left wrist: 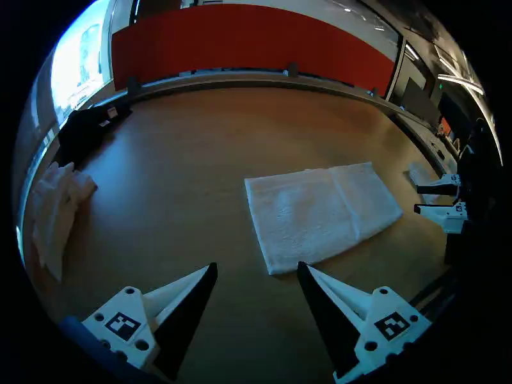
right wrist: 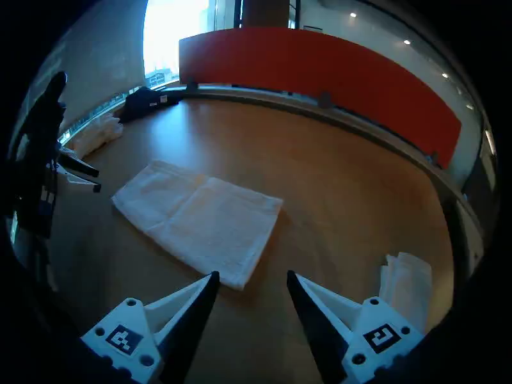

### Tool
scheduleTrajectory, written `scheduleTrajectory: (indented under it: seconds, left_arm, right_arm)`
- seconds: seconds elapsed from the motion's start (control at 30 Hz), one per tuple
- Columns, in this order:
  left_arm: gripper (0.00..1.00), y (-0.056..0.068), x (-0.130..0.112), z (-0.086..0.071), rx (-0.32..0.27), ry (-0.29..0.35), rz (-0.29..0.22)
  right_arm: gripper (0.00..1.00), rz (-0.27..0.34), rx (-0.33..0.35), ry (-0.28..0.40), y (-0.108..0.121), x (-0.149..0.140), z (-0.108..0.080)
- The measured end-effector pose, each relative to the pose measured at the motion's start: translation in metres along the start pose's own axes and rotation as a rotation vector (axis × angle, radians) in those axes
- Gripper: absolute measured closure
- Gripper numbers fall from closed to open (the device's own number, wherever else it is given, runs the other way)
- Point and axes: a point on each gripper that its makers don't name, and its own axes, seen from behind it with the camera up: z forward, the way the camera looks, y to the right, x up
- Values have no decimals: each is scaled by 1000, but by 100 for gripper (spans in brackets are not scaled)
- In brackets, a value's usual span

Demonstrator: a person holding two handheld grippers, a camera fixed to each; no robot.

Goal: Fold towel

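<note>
Claw on my left [left wrist: 256,265]: wide open, empty. Towel [left wrist: 323,214] lies flat on the surface [left wrist: 179,160], ahead to its right, long axis running toward the claw on my right [right wrist: 253,273], equally open, empty and, I judge, about as near.

Two cams side by side, low over my surface [left wrist: 192,147], both facing the red panel [left wrist: 249,41].
Left gripper view rides my left tool [left wrist: 256,265], towel [left wrist: 323,214] near, ahead-right; right gripper view rides my right tool [right wrist: 253,273], towel near, ahead-left. Shared: towel, surface, panel; each catches the other tool at its edge.
</note>
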Motion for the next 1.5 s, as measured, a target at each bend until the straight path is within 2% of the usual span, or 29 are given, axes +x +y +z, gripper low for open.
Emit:
scheduleTrajectory:
  seconds: [0.6,0.93,1.07,1.17,1.5]
  left_arm:
    - [7,-1,-3,-1,0,0,7]
    - [7,-5,-10,-3,10,-6,9]
    - [7,-8,-14,-5,18,-8,6]
    - [7,-11,-17,-7,24,-9,4]
    - [7,-21,-25,-17,42,-8,7]
  right_arm:
    - [19,-27,19,-21,-4,-12,5]
    - [21,-56,57,-58,-8,-25,17]
    - [26,-69,79,-70,-11,-28,23]
    - [34,-80,96,-82,-14,-30,28]
    - [72,-81,151,-128,-18,-36,41]
